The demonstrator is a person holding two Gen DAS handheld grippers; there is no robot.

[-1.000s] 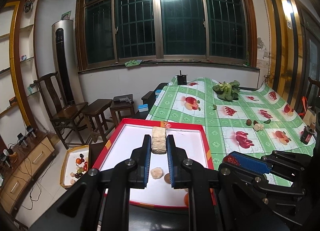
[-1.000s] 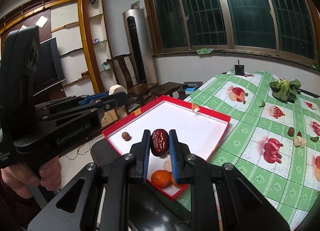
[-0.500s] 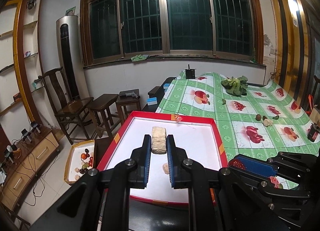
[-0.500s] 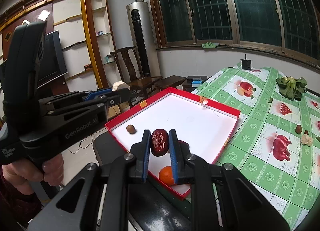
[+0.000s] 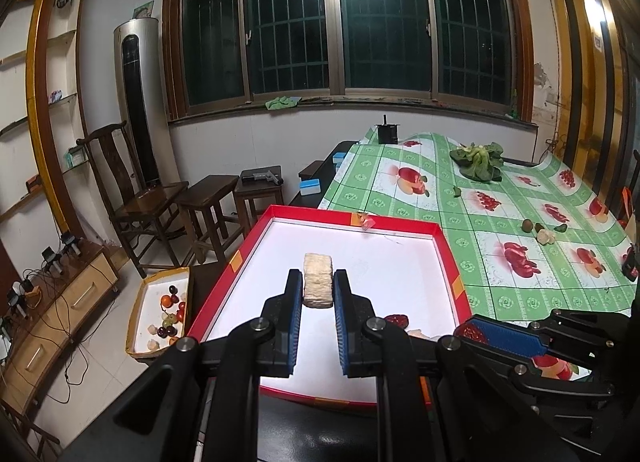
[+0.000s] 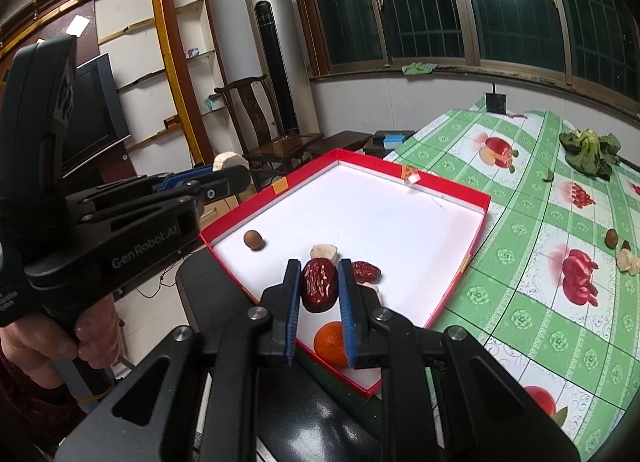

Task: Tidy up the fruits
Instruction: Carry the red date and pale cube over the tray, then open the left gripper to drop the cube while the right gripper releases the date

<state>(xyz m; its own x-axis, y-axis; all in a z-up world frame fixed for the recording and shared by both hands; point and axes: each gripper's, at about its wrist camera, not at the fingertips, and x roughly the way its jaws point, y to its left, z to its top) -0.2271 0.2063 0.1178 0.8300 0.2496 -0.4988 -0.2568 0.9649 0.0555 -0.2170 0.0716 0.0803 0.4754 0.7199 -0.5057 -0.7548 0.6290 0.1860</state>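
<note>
A wrinkled, glossy red date [image 6: 319,285] is pinched tight in the right gripper [image 6: 319,294] above the near corner of the red-rimmed white tray [image 6: 478,198], while the left gripper [image 5: 318,294] clamps a pale, crumbly block [image 5: 318,286] over its middle. Inside the tray lie an orange [image 6: 330,343], a second date [image 6: 366,271] and a round brown nut [image 6: 253,240]; beyond it, stray pieces [image 6: 626,260] wait on the green checked tablecloth [image 6: 520,230], so the sorting looks unfinished.

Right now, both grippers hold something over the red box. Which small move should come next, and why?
Probably lower the right gripper a little and release the red date beside the other date on the red box floor; it hangs just above it.
</note>
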